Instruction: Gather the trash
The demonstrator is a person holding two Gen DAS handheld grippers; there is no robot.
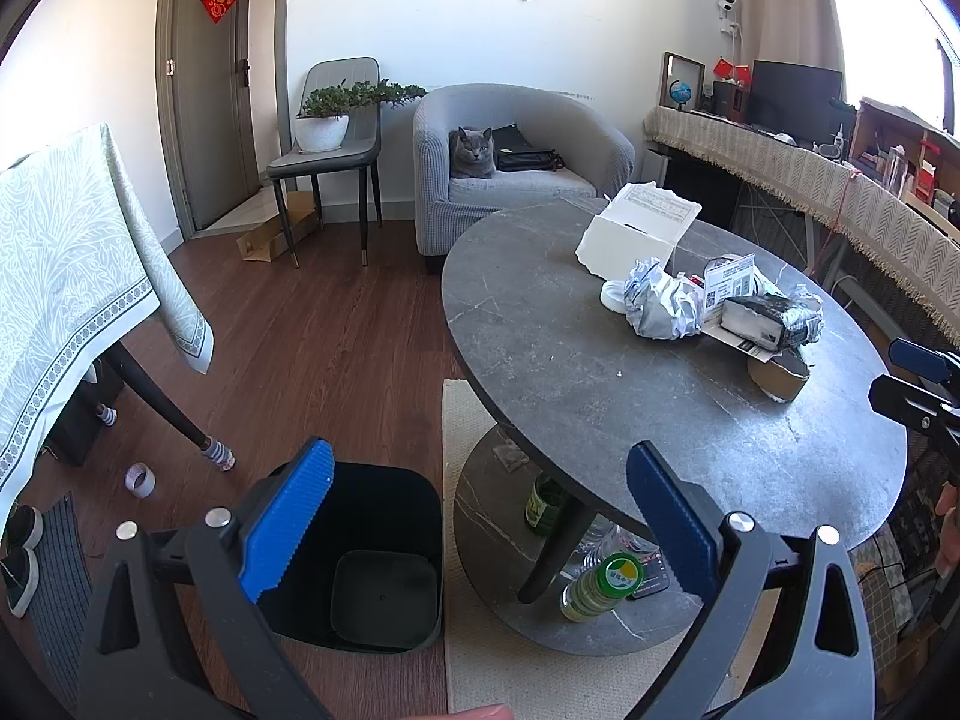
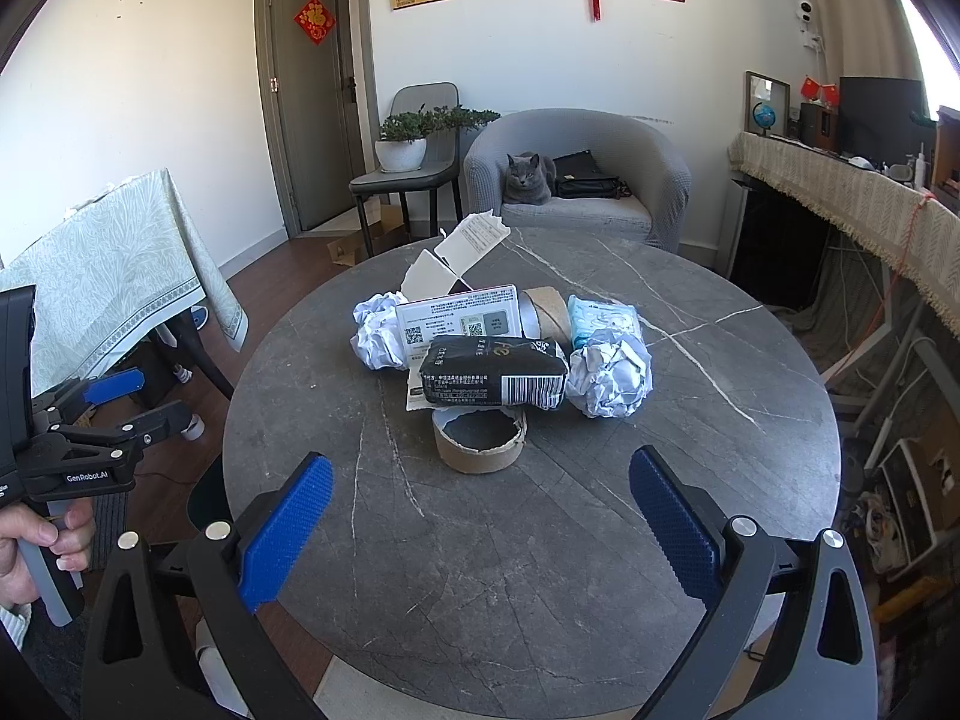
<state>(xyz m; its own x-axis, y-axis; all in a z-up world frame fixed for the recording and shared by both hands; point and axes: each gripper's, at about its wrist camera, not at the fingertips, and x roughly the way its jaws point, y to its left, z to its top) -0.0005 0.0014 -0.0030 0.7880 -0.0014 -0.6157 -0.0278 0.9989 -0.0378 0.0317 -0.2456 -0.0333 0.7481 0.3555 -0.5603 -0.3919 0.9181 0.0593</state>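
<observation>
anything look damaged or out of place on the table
The white box at the back of the pile has a ragged, torn-open flap. The cardboard ring in front has a jagged rim. Crumpled paper balls sit beside them.

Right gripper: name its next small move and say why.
Probably ease the right gripper forward and down over the cardboard ring. Its jaws stand open and hold nothing, and the ring is the nearest trash on the table, lying straight ahead. The black bin sits open on the floor under the empty left gripper.
</observation>
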